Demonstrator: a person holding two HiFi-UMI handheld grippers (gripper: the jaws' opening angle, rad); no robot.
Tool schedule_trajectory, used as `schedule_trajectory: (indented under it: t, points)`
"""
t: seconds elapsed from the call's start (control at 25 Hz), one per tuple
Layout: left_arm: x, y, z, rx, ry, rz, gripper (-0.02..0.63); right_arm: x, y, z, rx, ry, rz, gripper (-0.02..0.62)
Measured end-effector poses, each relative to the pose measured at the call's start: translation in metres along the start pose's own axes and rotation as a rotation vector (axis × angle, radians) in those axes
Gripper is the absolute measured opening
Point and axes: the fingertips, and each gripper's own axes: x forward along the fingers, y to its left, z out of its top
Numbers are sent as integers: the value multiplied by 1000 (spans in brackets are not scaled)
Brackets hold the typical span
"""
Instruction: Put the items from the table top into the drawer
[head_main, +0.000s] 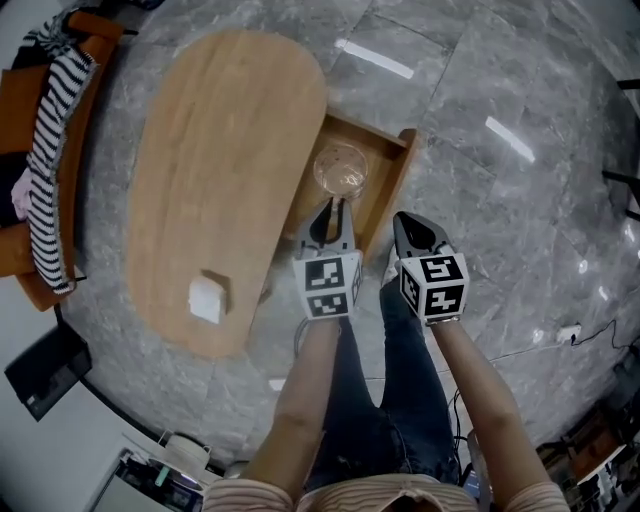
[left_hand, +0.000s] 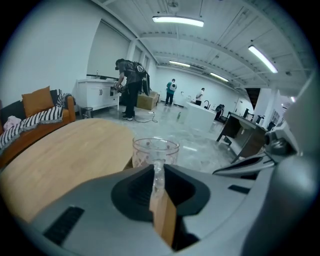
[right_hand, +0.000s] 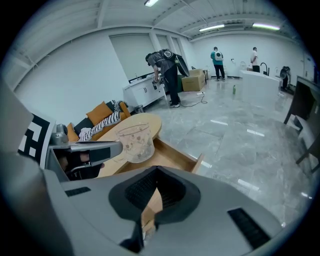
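My left gripper (head_main: 333, 222) is shut on the wall of a clear patterned glass cup (head_main: 340, 170), which hangs upright over the open wooden drawer (head_main: 400, 170). In the left gripper view the cup (left_hand: 155, 150) rises just beyond the jaws, its wall pinched between them. My right gripper (head_main: 412, 235) hovers beside the left one, at the drawer's front corner, jaws shut and holding nothing. In the right gripper view the cup (right_hand: 135, 141) and the drawer (right_hand: 170, 155) lie to the left. A small white block (head_main: 208, 297) rests on the near end of the oval wooden table (head_main: 220, 150).
An orange sofa with a striped cloth (head_main: 45, 150) stands left of the table. A black flat object (head_main: 45, 370) lies on the grey marble floor nearby. A cable and socket (head_main: 570, 333) sit at the right. People (left_hand: 127, 85) work far back in the room.
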Motion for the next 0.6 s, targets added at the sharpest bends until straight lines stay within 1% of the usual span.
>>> schedule_trajectory:
  t: [0.36,0.6]
  points:
    - [51,-14,-38,40,53,10,59,34,-27,-26,-15,41,34,9]
    - [89,-10,-62,59,80,19,59,58,-38,-41,-7,59,52,9]
